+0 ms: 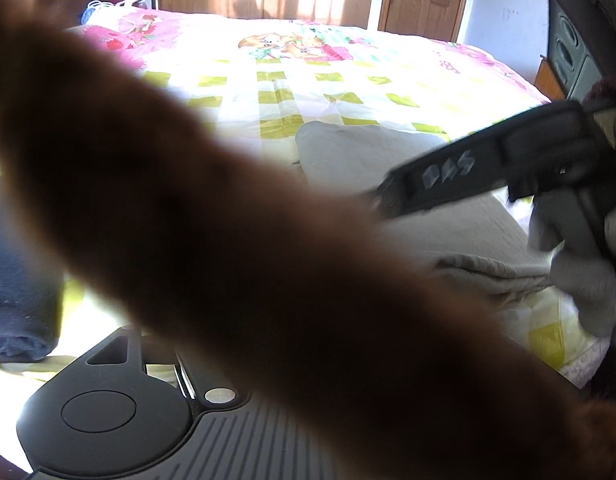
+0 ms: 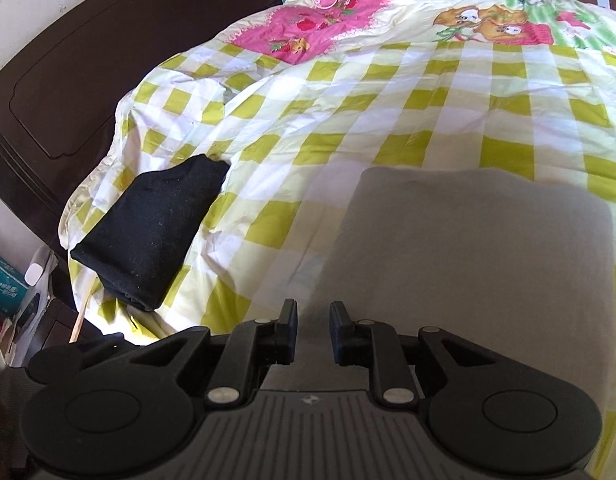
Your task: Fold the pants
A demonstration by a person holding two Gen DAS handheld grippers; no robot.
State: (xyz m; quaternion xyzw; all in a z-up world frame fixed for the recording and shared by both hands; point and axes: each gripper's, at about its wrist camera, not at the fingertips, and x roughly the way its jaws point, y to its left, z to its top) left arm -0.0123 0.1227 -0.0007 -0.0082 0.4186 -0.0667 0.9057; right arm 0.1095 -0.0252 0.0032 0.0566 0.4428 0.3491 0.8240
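Checker: Where are the pants?

Recorder: The grey pants lie on the checked quilt, near edge of the bed, right of centre. They are already gathered into a compact block. The far edge looks flat. In the left wrist view the near-right edge is rumpled, beside the gloved hand.

Checker: And the jaws?

Recorder: The right gripper hangs over the near edge of the pants with its jaws a little apart. No cloth is between them and none is held. The left gripper shows only part of its housing. A blurred brown shape crosses the lens close up and hides the fingers, so nobody can tell whether those jaws are spread or closed, or what the shape is.

Checker: Which step is this?

Recorder: Judged late in the fold. The block reads as folded at least once, and the right side is between grips.

Checker: What does the next move call for?

Recorder: Probably a fresh pinch on the rumpled near edge, taking all layers at once so that the stack does not shear. Then either one more fold toward the far side, or smoothing.

Checker: Anything else on the bed?

Recorder: A folded black garment lies at the near left, well apart from the pants. It may mark where finished items go, though that is uncertain.
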